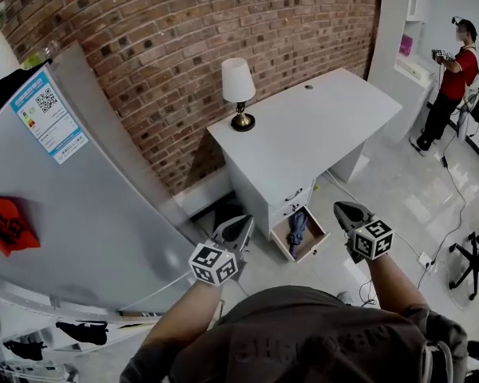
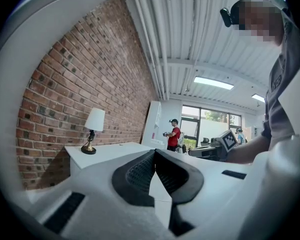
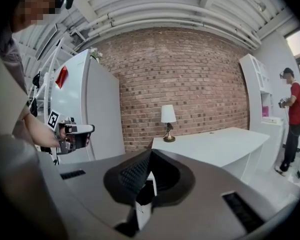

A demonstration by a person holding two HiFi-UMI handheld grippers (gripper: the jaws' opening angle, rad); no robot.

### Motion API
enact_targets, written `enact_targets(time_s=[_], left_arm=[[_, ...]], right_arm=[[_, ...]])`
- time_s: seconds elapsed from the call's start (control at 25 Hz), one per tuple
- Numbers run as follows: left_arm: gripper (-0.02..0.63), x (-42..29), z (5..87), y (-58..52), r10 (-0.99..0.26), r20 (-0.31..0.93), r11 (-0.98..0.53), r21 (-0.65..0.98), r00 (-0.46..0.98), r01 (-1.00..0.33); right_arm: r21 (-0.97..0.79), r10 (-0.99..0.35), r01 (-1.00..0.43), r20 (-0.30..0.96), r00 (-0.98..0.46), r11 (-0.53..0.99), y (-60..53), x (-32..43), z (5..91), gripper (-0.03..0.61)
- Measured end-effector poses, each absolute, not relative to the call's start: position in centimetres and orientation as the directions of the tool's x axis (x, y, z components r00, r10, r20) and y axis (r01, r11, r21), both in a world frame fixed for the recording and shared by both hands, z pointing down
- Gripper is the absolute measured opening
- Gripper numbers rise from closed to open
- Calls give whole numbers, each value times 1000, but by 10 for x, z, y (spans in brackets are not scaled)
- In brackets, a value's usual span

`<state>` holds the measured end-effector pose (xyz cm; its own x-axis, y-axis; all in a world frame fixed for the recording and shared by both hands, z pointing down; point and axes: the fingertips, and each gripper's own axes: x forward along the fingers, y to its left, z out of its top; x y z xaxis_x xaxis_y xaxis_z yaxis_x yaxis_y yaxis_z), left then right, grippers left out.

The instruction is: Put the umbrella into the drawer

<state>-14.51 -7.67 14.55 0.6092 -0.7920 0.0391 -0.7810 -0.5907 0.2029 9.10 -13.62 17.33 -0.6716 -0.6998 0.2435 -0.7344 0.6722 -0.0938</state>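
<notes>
Two hand-held grippers sit nearest, each carrying one cube of square black-and-white markers: the left hand-held gripper (image 1: 245,222) and the right hand-held gripper (image 1: 341,207) both have their jaws closed tip to tip, with nothing between them. To the left, one refrigerator (image 1: 104,214) carries one blue-edged energy label (image 1: 48,114) with a QR code, its print too small to read, and one red sticker (image 1: 6,223) with illegible dark lettering. Beyond the grippers, one drawer (image 1: 290,253) stands pulled out at the counter's (image 1: 319,126) near corner, and one folded dark-blue umbrella (image 1: 298,228) lies inside it. One table lamp (image 1: 239,90) stands at the counter's far left corner, by the brick wall (image 1: 223,14). One person (image 1: 453,70) in red stands farthest.
</notes>
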Motion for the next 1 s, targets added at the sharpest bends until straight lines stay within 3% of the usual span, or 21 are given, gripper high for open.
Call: enact_targets(time_s=[1.0], left_arm=[[5,-138,141,-70,-783,29,-608,178,622,-774]], right_arm=[[-58,-667,-689,208,-716,722,-127,75,158,-9]])
